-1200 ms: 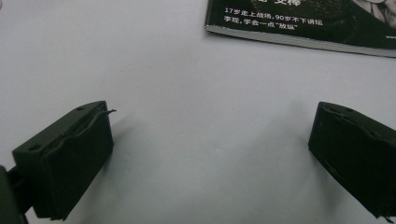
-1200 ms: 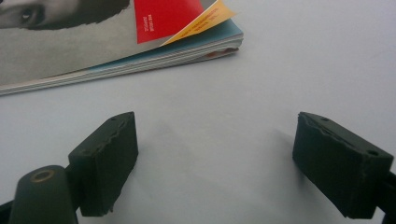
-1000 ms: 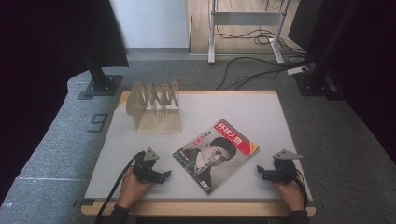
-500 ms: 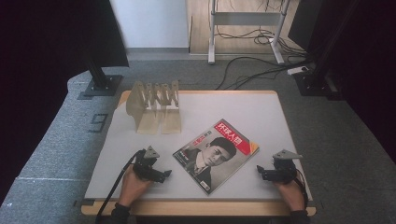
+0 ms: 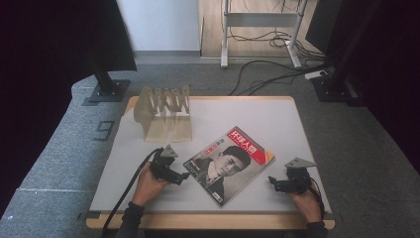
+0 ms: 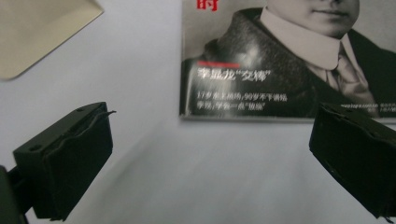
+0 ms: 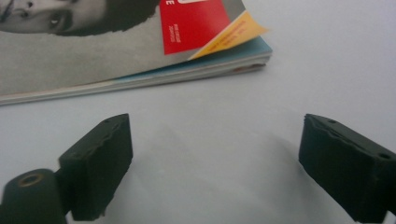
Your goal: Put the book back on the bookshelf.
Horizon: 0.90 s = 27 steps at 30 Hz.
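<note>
Change from the earlier frames — none seen; both grippers rest where they were.

Left gripper (image 5: 182, 177): near edge of the counter (image 5: 297, 119), fingers (image 6: 65, 163) spread wide, holding nothing, just short of the magazine's lower corner.

Right gripper (image 5: 273, 183): fingers (image 7: 100, 163) wide apart, empty, a little off the magazine's right edge.

Magazine (image 5: 230, 163): flat, face up, askew — between the grippers.

Wooden rack (image 5: 165, 111): far left, apart.

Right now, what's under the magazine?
The magazine lies flat on the white table mat; the mat shows all around its edges. Whatever sits directly beneath the cover and pages is hidden. Both tools rest beside it, holding nothing.
</note>
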Each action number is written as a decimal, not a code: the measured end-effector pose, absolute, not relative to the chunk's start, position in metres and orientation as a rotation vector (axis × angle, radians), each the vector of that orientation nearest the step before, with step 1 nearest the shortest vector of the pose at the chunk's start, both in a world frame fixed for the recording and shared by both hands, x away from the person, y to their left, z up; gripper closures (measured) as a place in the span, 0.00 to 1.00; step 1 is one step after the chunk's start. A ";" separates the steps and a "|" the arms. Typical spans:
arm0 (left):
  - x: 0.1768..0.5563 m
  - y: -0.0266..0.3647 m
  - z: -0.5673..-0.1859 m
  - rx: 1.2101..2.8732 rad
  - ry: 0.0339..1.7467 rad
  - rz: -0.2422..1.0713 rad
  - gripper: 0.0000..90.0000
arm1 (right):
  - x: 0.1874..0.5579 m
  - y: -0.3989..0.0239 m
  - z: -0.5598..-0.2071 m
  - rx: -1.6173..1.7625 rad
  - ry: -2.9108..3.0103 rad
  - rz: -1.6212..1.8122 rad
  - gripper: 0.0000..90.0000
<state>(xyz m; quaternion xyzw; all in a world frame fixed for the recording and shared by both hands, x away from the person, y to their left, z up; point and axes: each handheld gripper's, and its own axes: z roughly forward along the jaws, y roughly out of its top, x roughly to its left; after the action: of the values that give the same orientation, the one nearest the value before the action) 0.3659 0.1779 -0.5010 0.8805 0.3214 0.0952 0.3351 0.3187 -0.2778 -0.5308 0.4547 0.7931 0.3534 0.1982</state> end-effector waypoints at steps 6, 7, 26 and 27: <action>0.379 0.154 -0.500 2.331 0.761 0.216 0.00 | 0.326 -0.268 -0.529 1.245 2.228 0.982 0.02; 0.379 0.154 -0.500 2.331 0.761 0.216 0.00 | 0.326 -0.268 -0.529 1.245 2.228 0.982 0.02; 0.389 0.130 -0.522 2.369 0.721 0.160 0.00 | 0.345 -0.248 -0.534 1.211 2.245 0.967 0.03; 0.389 0.130 -0.522 2.369 0.721 0.160 0.00 | 0.345 -0.248 -0.534 1.211 2.245 0.967 0.03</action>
<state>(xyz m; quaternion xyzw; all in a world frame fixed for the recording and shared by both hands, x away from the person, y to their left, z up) 0.3894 0.1297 -0.5220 0.9032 0.2748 0.0608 0.3239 0.3453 -0.2480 -0.5340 0.4345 0.8054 0.3469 0.2055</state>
